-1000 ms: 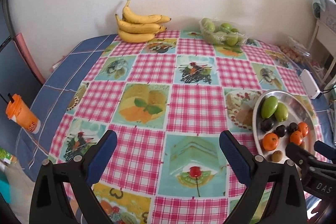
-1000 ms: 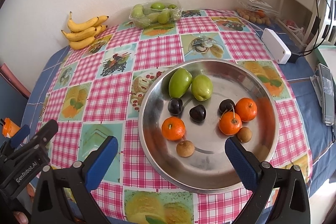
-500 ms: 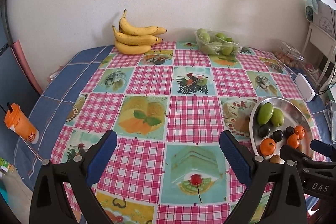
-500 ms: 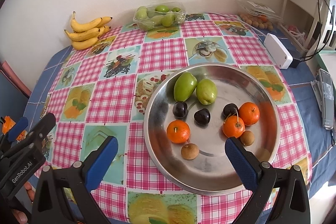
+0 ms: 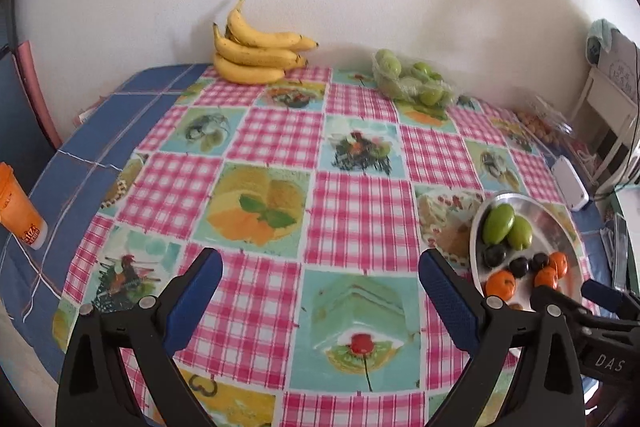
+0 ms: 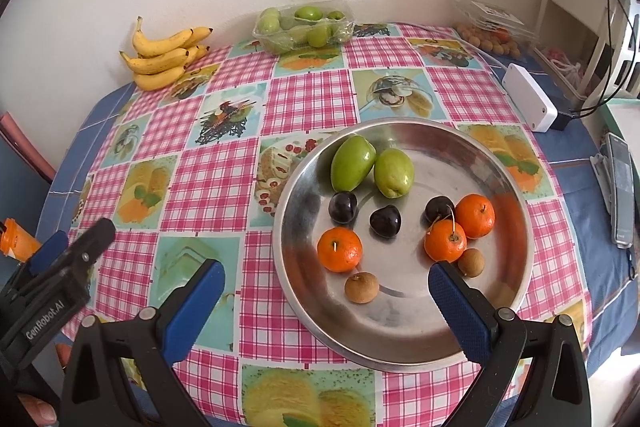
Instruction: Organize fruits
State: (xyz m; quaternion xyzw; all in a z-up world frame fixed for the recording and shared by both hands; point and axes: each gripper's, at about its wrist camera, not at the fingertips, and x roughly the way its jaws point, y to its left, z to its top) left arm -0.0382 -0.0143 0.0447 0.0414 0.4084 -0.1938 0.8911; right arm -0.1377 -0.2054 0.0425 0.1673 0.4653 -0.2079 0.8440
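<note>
Yellow bananas (image 5: 258, 57): a bunch at the far left of the table against the wall, well apart from everything I hold; their long axis runs left to right, stem ends left, tips right.
Packed green fruit (image 5: 412, 81): right of the bananas, in a clear tray by the wall, probably store stock not yet sorted.
My left gripper (image 5: 320, 295): spread wide, nothing between the blue pads, hovering over bare checked tablecloth (image 5: 360, 207); I judge it is waiting its turn.
Steel plate (image 6: 516, 187): near the table's right edge, under my right gripper (image 6: 326, 301); the fruit sits on it in kinds, which looks like the sorting.
Two green fruits (image 6: 352, 163): touching, at the plate's far side, long axes pointing away and slightly right.
Dark plums (image 6: 384, 221): three across the middle.
Oranges (image 6: 340, 249): one left, two touching on the right.
Brown longans (image 6: 361, 287): nearest me, apart.
My right gripper: wide open, empty, its right finger over the plate's near rim.
</note>
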